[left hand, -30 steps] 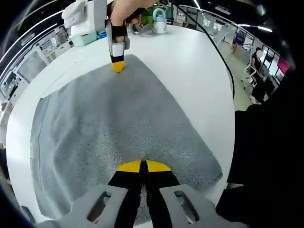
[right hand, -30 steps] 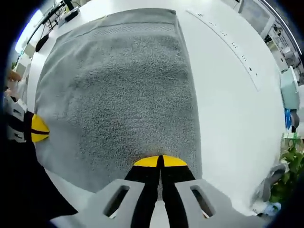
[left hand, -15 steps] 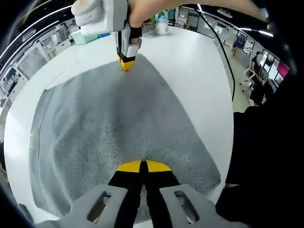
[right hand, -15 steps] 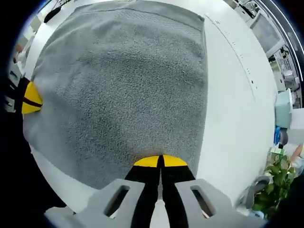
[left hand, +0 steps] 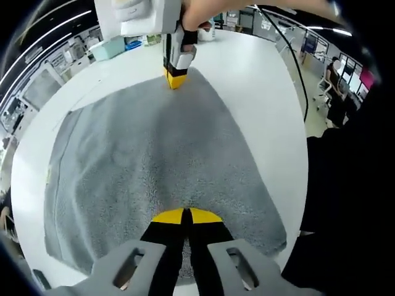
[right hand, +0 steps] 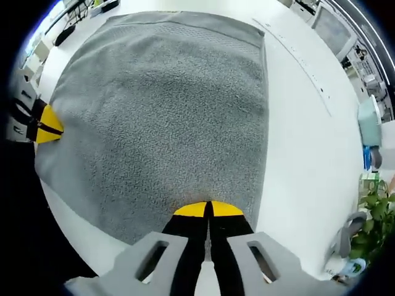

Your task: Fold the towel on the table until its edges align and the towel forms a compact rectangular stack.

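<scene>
My left hand-held gripper [left hand: 185, 215] is clenched on the near edge of the grey towel [left hand: 154, 160], which lies spread on the white bench [left hand: 259, 86]. My right hand-held gripper [right hand: 207, 209], jaws together, grasps the towel's adjacent corner, hand above it.

Bare white table [left hand: 259, 80] is lying open beside the grey towel [left hand: 154, 154], while boxes [left hand: 111, 46] and a potted plant [right hand: 370, 216] are crowding its far edge.
</scene>
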Demonstrator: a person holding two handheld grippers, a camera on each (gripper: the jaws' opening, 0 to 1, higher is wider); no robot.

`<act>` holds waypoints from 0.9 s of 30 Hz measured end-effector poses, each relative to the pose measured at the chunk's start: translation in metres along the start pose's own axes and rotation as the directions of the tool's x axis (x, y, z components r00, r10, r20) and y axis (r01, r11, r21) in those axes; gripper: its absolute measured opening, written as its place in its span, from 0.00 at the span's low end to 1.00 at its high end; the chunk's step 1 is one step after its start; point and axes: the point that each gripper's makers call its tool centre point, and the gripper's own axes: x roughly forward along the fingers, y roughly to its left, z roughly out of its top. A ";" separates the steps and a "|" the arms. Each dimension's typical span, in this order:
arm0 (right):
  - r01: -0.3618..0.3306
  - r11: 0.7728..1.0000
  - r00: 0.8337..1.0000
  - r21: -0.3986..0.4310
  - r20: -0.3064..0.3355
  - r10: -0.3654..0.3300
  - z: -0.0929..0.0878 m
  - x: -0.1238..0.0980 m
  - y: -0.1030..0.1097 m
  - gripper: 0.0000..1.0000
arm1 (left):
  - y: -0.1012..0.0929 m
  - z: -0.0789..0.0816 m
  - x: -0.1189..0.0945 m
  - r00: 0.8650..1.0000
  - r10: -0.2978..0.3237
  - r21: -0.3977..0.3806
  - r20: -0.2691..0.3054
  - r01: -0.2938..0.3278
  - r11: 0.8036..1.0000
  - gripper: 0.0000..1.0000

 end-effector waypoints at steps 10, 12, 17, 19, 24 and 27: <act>-0.052 0.996 0.995 0.069 0.084 0.046 -0.009 -0.004 0.011 0.00 | 0.012 -0.007 -0.003 1.000 0.017 -0.090 0.015 -0.015 0.996 0.02; -0.056 0.996 0.995 0.071 0.091 0.050 -0.011 -0.005 0.014 0.00 | 0.014 -0.008 -0.004 1.000 0.020 -0.106 0.019 -0.017 0.994 0.02; -0.045 0.998 0.995 0.042 0.091 0.041 -0.016 -0.006 0.025 0.00 | 0.020 -0.011 -0.005 0.999 0.028 -0.145 0.022 -0.024 0.989 0.02; -0.044 0.998 0.995 0.040 0.089 0.041 -0.018 -0.007 0.027 0.00 | 0.022 -0.012 -0.005 0.999 0.030 -0.155 0.024 -0.026 0.988 0.02; -0.057 0.994 0.991 0.089 0.124 0.046 -0.020 -0.008 0.029 0.00 | 0.024 -0.014 -0.006 0.999 0.040 -0.172 0.030 -0.034 0.984 0.02; -0.066 0.992 0.989 0.107 0.141 0.050 -0.022 -0.009 0.031 0.00 | 0.025 -0.014 -0.007 0.999 0.042 -0.178 0.032 -0.036 0.983 0.02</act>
